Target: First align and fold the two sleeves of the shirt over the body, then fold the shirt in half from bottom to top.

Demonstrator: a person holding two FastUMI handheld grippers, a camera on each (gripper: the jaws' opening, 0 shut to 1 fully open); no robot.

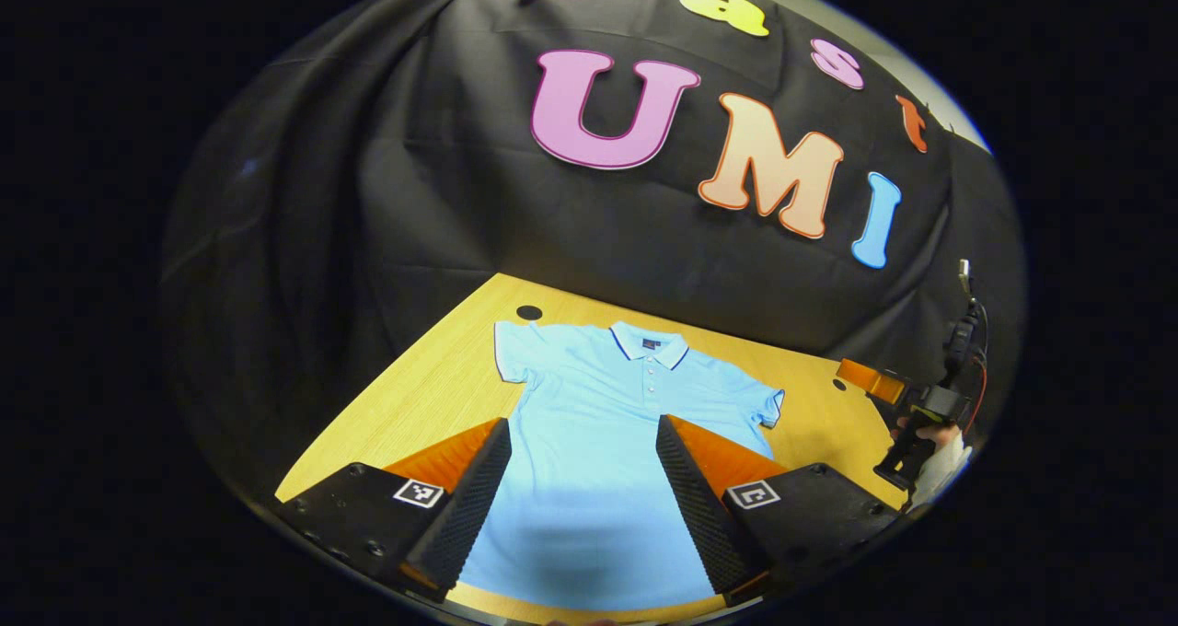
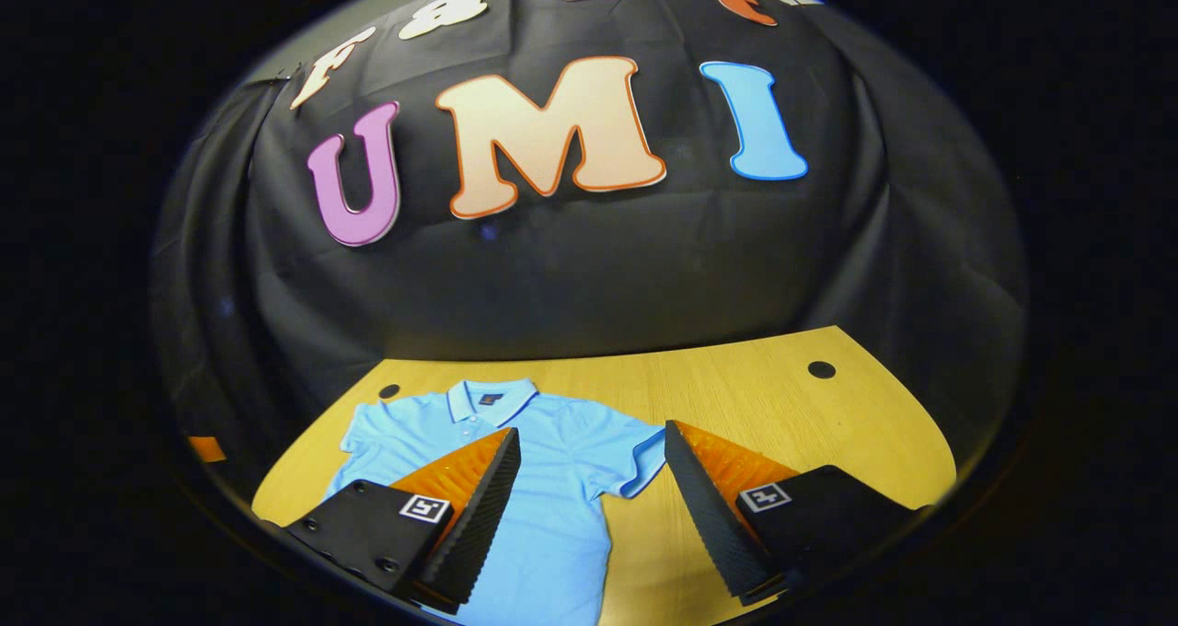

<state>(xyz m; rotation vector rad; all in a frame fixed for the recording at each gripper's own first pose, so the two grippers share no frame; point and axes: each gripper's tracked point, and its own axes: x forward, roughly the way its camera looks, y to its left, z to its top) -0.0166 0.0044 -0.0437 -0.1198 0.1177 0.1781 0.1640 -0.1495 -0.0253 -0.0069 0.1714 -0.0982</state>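
A light blue polo shirt (image 1: 607,423) lies flat on the wooden table (image 1: 433,377), collar toward twelve o'clock, both sleeves spread out. The left gripper (image 1: 584,488) hovers wide apart over its body; the right gripper (image 2: 594,497), equally wide, hovers over the sleeve at three o'clock.

A light wooden surface (image 2: 736,396) with a rounded edge stands against a wall of black cloth (image 2: 589,276), which hangs in soft folds right behind the surface's far edge. Round dark holes (image 2: 822,369) sit in the surface near that far edge, one towards each corner. Light falls brightly on the wood, while the cloth beyond the surface stays dim.
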